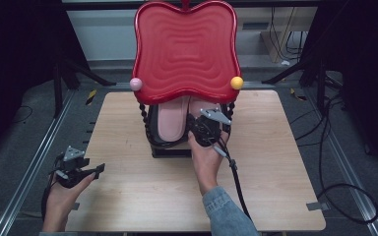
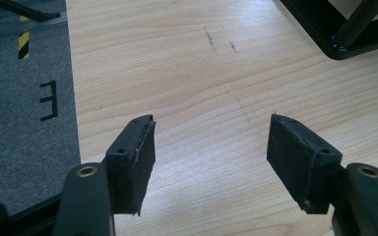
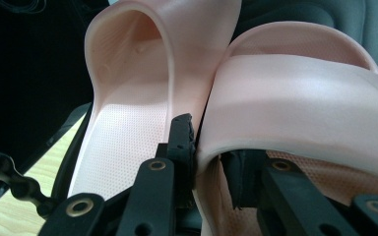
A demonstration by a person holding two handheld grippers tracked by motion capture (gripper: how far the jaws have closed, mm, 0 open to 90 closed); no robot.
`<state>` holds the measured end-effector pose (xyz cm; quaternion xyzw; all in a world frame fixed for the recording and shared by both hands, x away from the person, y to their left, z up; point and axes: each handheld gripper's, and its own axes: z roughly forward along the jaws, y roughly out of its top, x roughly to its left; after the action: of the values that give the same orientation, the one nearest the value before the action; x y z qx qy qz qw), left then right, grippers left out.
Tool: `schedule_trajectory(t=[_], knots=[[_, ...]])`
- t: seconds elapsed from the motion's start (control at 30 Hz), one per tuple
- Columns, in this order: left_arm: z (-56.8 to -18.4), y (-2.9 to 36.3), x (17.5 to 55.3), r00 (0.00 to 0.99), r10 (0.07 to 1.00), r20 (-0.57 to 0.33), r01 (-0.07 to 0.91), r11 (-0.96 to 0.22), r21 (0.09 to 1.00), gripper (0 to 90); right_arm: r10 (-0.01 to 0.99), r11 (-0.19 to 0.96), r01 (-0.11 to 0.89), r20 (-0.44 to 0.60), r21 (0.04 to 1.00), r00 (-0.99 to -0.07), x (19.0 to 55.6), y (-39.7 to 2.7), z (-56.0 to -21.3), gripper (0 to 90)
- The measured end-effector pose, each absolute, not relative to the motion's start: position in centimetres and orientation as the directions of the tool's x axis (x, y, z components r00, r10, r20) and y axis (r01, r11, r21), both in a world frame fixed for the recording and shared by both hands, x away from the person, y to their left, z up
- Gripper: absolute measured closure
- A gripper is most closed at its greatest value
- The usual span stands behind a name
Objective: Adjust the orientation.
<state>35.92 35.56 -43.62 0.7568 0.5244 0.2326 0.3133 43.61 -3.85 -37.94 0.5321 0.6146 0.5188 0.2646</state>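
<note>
Two pink slide sandals sit side by side under a red wavy-edged tray-like top (image 1: 186, 49), inside a black frame w/ beaded posts. Left sandal (image 3: 128, 123) lies open w/ footbed showing; right sandal (image 3: 300, 93) is just beside it, straps touching.

Right hand-held gripper (image 1: 205, 129) is pushed in at the rack, and its own view shows why: one jaw sits in the gap btwn the two sandals, the other under the strap of the right sandal, so the strap's inner edge is btwn the pads. Jaws stand narrow; whether the pads actually press on the strap right now can't be told, since the contact spot is partly hidden. Likely the strap edge is taken bc it's the thinnest, easiest part to pinch, and it lets the sandal be drawn out or set in w/o touching its neighbour.

Left hand-held gripper (image 2: 211, 147) rests at the near left corner of the counter (image 1: 128, 196), well apart from the rack, jaws wide w/ nothing btwn them, prob. parked out of the way as a 1-hand job.

Count: 2 sandals, 2 grippers, 1 rack, 2 balls at the red top's lower corners: 1 pink (image 1: 136, 84), 1 yellow (image 1: 236, 82).
</note>
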Motion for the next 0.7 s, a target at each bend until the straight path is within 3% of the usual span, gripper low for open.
schedule_trajectory(t=[0.7], knots=[[-43.48,35.73,35.85,0.336,0.941,0.026,0.646,-0.250,0.721,35.0,0.922,-0.026,0.435,0.189,0.900,-0.337,42.83,-3.97,-37.74,42.8]])
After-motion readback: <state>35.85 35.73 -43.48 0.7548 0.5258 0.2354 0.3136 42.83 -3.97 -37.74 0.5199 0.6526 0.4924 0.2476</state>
